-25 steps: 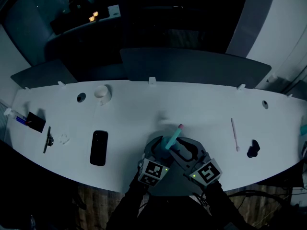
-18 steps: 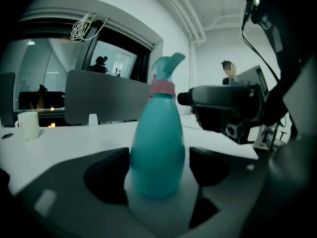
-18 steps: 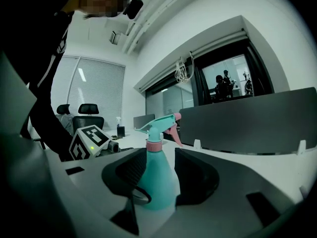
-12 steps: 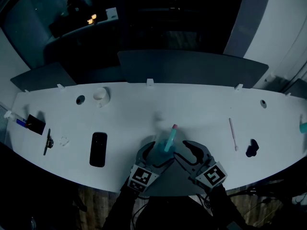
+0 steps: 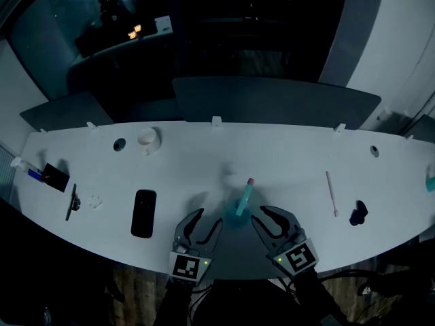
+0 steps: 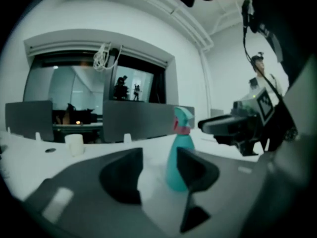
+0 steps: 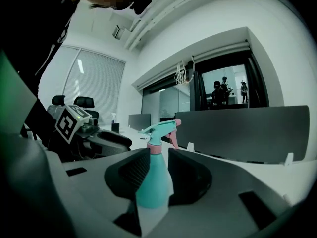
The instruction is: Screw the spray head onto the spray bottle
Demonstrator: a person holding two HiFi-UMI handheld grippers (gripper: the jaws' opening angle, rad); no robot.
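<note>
1. The spray bottle [image 5: 242, 204] is stood on the surface [image 5: 306, 161] with the spray head [image 7: 161, 129] fitted; its contents cannot be seen.
2. The left hand-held gripper [image 5: 207, 219] is held empty, its parted jaws having just been closing.
3. The right hand-held gripper [image 5: 262, 217] is likewise parted and has just been closing; the bottle is framed between its jaws, seemingly untouched.

Teal spray bottle [image 5: 242, 204] upright (spray head [image 7: 160, 128] on)

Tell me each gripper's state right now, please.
Left gripper: open, empty, jaws just closing partway.
Right gripper: open, jaws just closing partway; teal plastic spray bottle stands beyond, ungripped.
</note>
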